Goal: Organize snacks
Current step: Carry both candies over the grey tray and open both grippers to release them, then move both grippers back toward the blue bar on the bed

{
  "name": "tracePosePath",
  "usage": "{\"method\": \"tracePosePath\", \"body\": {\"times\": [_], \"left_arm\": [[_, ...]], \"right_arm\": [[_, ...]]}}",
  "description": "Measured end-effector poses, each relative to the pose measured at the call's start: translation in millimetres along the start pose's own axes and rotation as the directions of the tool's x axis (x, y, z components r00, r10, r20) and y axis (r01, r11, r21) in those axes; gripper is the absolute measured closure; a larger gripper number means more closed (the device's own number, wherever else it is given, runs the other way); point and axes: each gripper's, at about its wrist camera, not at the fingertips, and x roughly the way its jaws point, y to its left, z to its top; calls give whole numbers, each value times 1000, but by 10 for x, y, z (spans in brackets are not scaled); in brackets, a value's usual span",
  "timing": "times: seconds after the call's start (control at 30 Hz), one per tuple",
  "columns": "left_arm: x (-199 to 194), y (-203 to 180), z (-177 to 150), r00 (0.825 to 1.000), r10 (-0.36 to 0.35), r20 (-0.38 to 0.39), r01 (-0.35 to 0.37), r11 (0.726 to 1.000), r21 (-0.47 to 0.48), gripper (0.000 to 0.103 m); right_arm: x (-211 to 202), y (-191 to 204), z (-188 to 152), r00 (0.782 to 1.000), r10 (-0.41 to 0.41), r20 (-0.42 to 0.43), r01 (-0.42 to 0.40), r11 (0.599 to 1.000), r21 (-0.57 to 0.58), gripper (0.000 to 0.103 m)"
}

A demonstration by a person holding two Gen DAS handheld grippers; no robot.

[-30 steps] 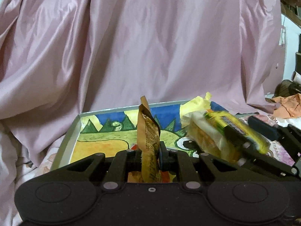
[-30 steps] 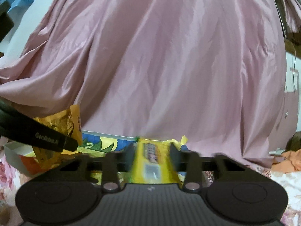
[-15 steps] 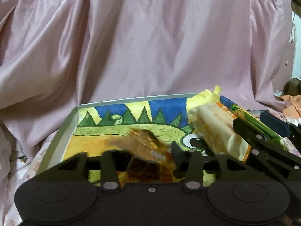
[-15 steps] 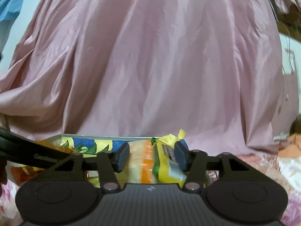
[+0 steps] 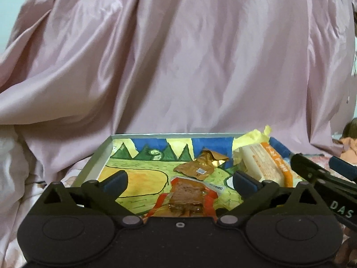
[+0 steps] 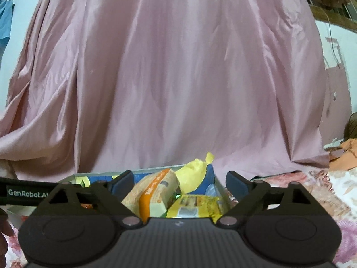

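both grippers stand open over the painted tray (image 5: 93, 163). under the left gripper (image 5: 179, 182) lie a red-edged snack packet (image 5: 189, 198) and a brown wrapper (image 5: 198, 167). under the right gripper (image 6: 179, 184) lie a cracker pack (image 6: 151, 189) and a yellow packet (image 6: 194, 207).

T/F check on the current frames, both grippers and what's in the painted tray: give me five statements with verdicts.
1. The left gripper is open. True.
2. The right gripper clamps the yellow packet. False: its jaws are apart and the packet lies in the painted tray.
3. The brown wrapper lies in the tray. True.
4. The cracker pack sits at the tray's left side. False: right side.
5. A blue curtain hangs behind. False: pink fabric.
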Motion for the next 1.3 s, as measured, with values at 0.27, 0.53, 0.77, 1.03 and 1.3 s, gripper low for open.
{"method": "tracePosePath", "body": {"times": [0.27,0.53,0.77,1.03,1.3], "left_arm": [[-434,100,29,998,13,59,-9,998,-65,1],[-1009,172,-18,995,6,103,3,996,-85,1],[-1538,232,-168,993,-24,115,32,997,-65,1],[-1887,311,-511,995,-71,68,75,996,-47,1],[-1920,277,-947,989,-130,-63,130,991,-8,1]], "right_arm": [[-448,60,216,999,-15,41,16,999,-28,0],[-981,210,306,999,-29,21,31,996,-79,0],[-1498,354,229,999,-36,-23,32,984,-177,0],[-1945,448,222,992,16,-124,-59,935,-351,0],[-2164,655,-183,949,4,-316,-181,826,-533,0]]}}
